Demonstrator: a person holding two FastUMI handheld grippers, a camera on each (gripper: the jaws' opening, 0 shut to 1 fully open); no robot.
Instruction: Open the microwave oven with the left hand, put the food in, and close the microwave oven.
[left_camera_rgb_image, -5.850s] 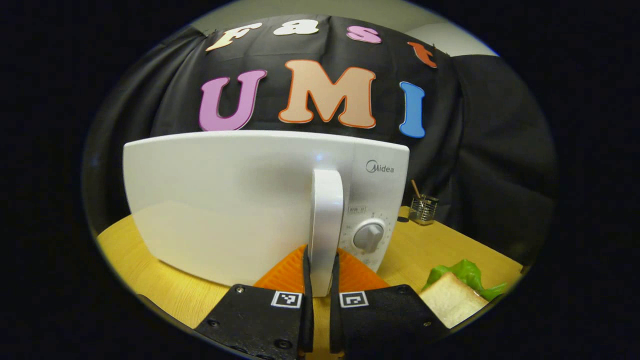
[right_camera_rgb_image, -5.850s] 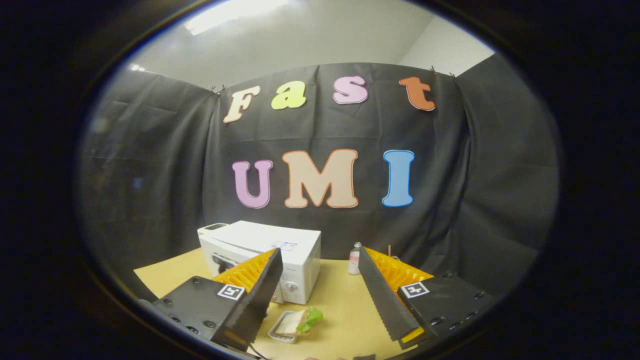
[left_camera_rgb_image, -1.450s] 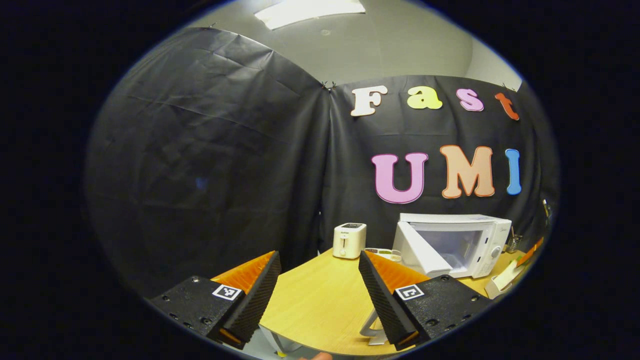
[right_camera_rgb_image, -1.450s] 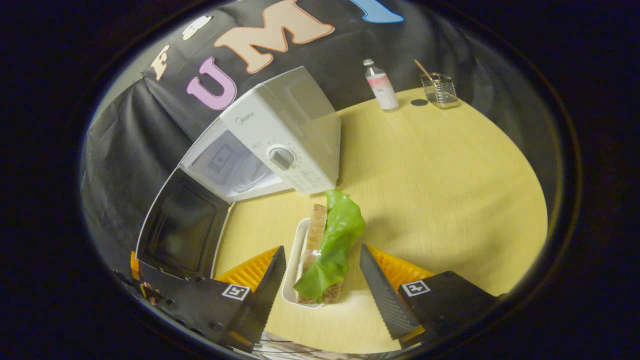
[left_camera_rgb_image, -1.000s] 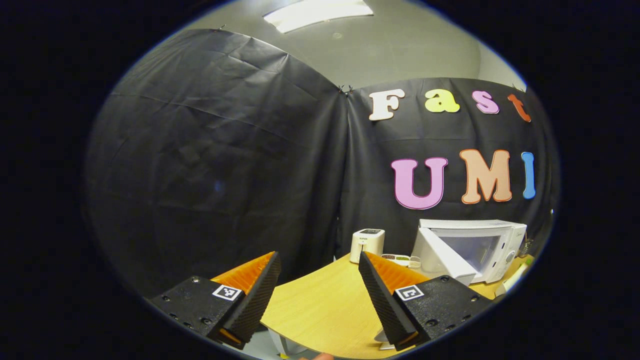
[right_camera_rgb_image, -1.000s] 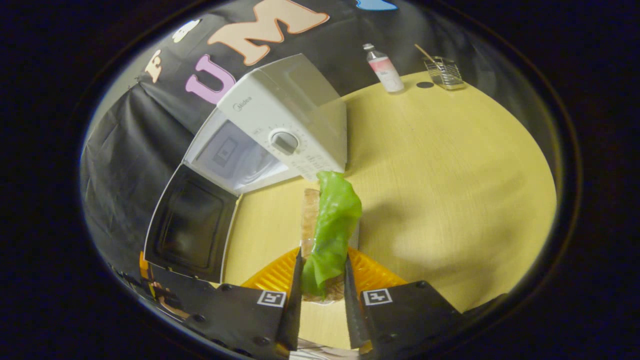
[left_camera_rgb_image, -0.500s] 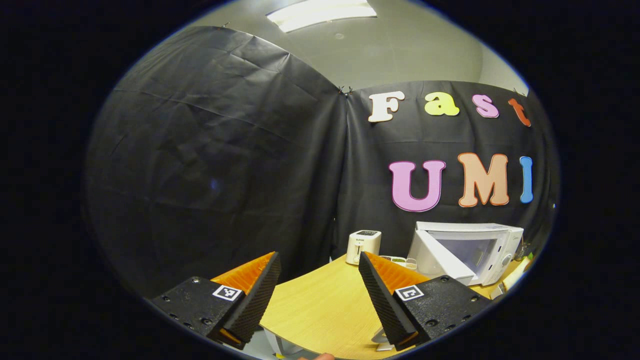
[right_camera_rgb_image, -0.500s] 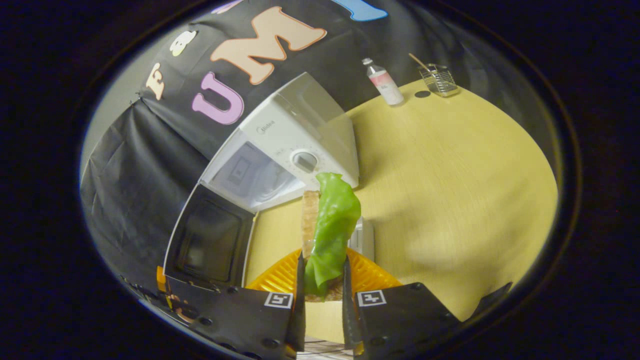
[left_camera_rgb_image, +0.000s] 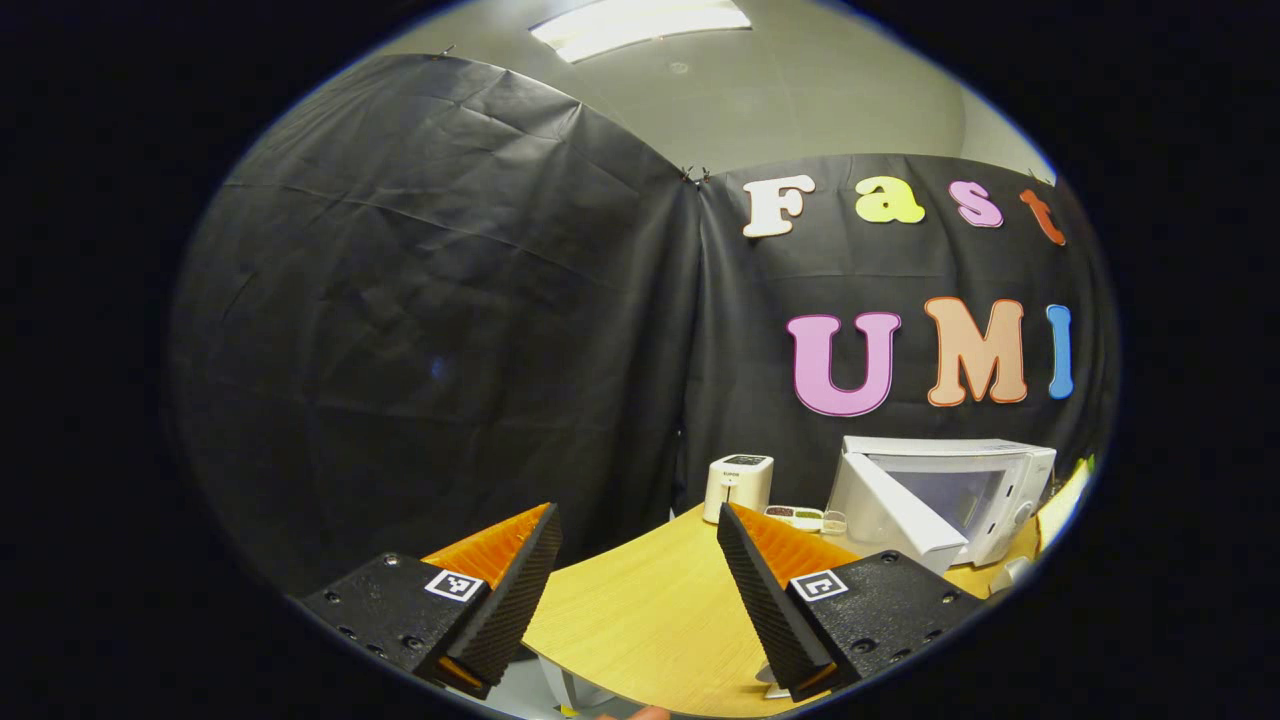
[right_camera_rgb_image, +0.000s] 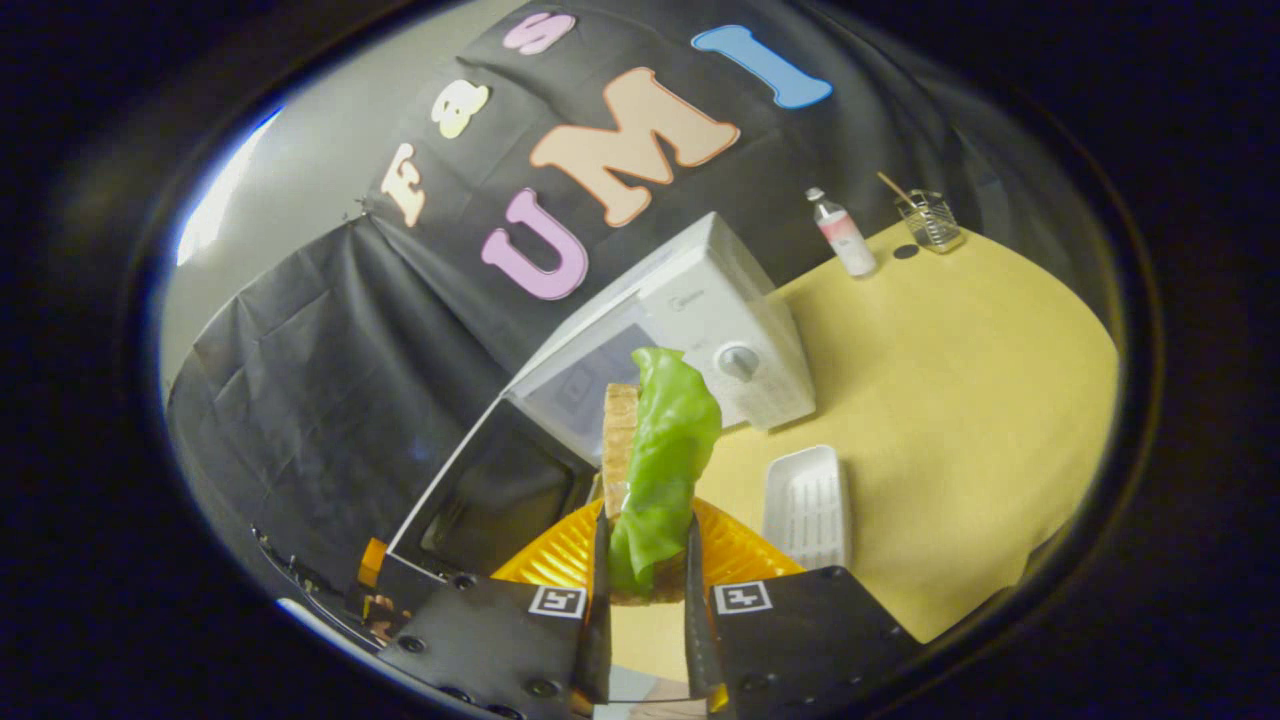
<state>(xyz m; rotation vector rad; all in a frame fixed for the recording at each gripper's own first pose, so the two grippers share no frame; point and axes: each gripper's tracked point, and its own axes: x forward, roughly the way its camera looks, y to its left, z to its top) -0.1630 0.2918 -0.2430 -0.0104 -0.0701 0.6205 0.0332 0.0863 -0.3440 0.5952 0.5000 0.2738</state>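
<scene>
In the right gripper view my right gripper (right_camera_rgb_image: 645, 560) is shut on the sandwich (right_camera_rgb_image: 655, 470), toast with a green lettuce leaf, held in the air above the table. Behind it stands the white microwave (right_camera_rgb_image: 715, 320) with its door (right_camera_rgb_image: 490, 495) swung wide open to the left. The white tray (right_camera_rgb_image: 808, 505) lies bare on the table, right of the sandwich. In the left gripper view my left gripper (left_camera_rgb_image: 638, 560) is open with nothing between its fingers, well back at the table's near edge. From there the microwave (left_camera_rgb_image: 950, 490) with its open door (left_camera_rgb_image: 885, 515) is far off at the right.
A wooden table (right_camera_rgb_image: 950, 380) carries a small bottle (right_camera_rgb_image: 840, 233) and a wire holder (right_camera_rgb_image: 930, 220) at the far right. In the left gripper view a white toaster (left_camera_rgb_image: 738, 482) and a small dish (left_camera_rgb_image: 800, 517) stand left of the microwave.
My right gripper closed on the sandwich, lifted it out of the tray and carried it up toward the microwave's open front. The tray stays behind on the table. The left gripper hardly moved.
</scene>
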